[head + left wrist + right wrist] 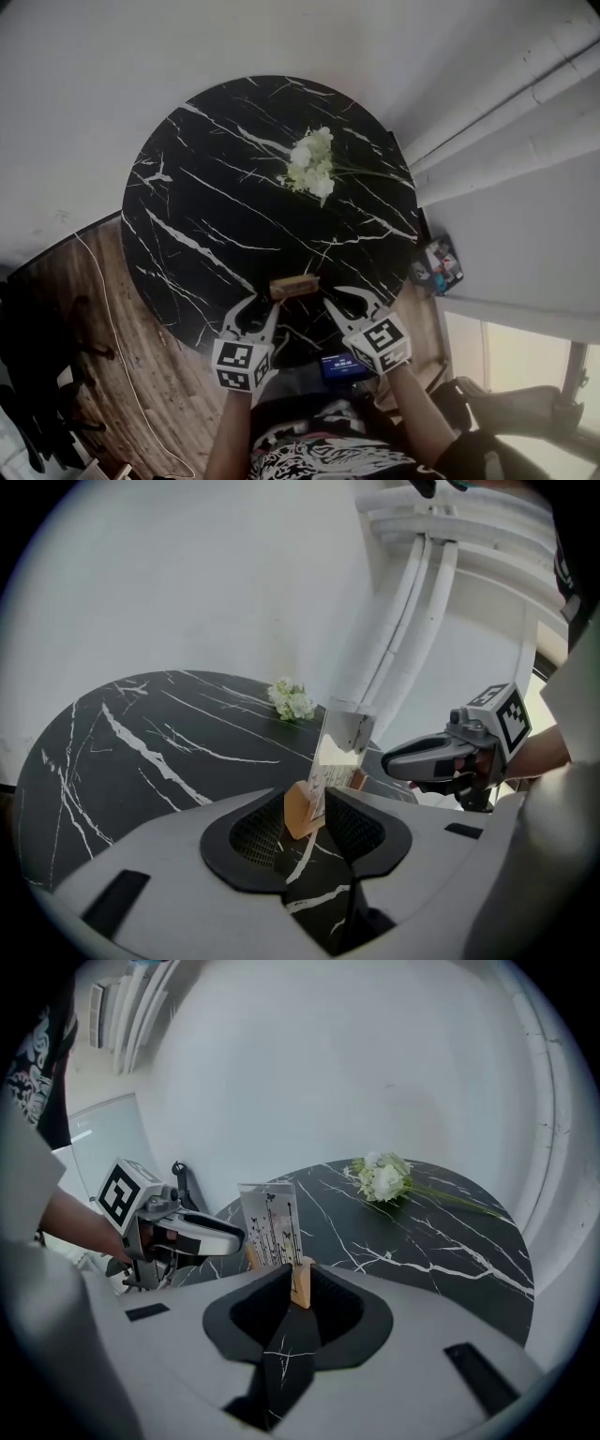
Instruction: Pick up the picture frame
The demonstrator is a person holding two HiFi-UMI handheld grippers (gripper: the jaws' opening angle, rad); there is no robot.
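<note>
Black marble with white veins tops the round table (187, 178), which stands on a wood floor (122, 375) against a white wall with pale pipes (506, 103) at 2 o'clock. White flowers (312, 161) lie on the marble at about 1 o'clock from its centre, their green stems pointing to 3 o'clock.

In the head view, the frame (294, 285) is at the table's 6 o'clock edge, close to the person. It is a clear upright panel with dark line drawing on it, set in a narrow wooden base. Whether the base rests on the marble cannot be told.

The left gripper (317, 810) comes in from the frame's 7 o'clock. Its jaws stand partly apart around the left end of the wooden base, and the pads do not clearly press on the wood.

The right gripper (292, 1283) comes in from 5 o'clock. Its jaws are closed tight on the right end of the base, with the wood filling the narrow gap between the pads and the panel rising just beyond them.

Each gripper view shows the other gripper at the far end of the frame, with its marker cube and a hand behind it.
</note>
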